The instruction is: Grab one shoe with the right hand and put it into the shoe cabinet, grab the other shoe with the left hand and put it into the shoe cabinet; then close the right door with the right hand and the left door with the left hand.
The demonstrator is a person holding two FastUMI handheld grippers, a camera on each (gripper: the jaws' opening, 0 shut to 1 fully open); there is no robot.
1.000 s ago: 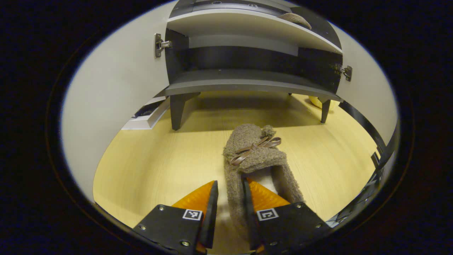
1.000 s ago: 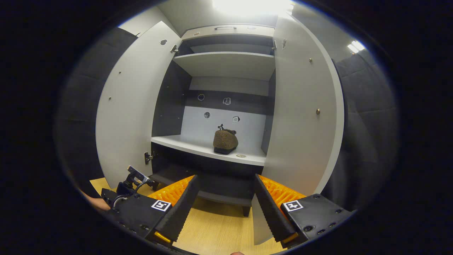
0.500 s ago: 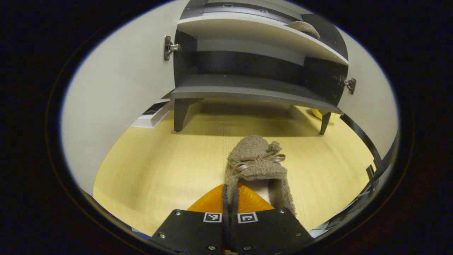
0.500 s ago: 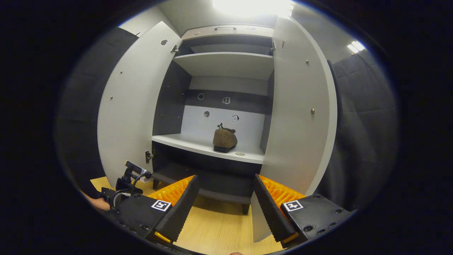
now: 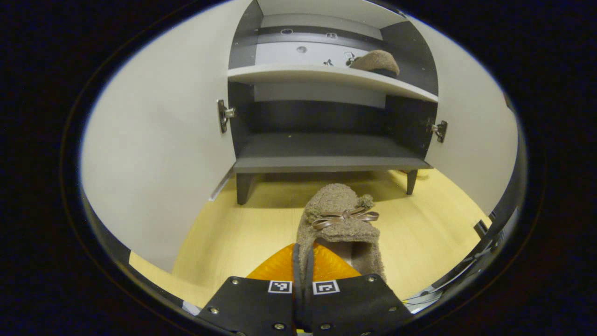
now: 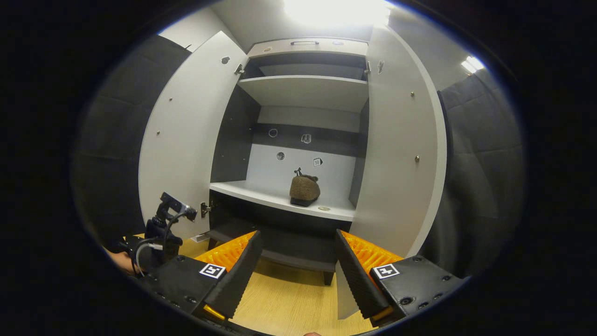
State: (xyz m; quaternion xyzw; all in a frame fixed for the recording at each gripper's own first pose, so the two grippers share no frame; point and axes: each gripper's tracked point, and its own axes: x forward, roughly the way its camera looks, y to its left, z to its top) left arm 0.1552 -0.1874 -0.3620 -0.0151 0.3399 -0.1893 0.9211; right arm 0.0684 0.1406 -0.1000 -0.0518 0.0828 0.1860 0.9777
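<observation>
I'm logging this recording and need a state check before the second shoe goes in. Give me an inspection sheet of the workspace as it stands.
Surface: pale wooden floor, bare in front of the cabinet.
Job's things: shoe cabinet with both doors open; one fuzzy brown shoe on the middle shelf; second shoe pinched by its side wall, toe toward the cabinet.
Clutter: small flat disc on the shelf beside the shoe.
Grippers: left gripper shut on the second shoe; right gripper open, holding nothing.
Cables: wires on the left gripper's mount.
Surroundings: dark booth cloth, ceiling light.
</observation>
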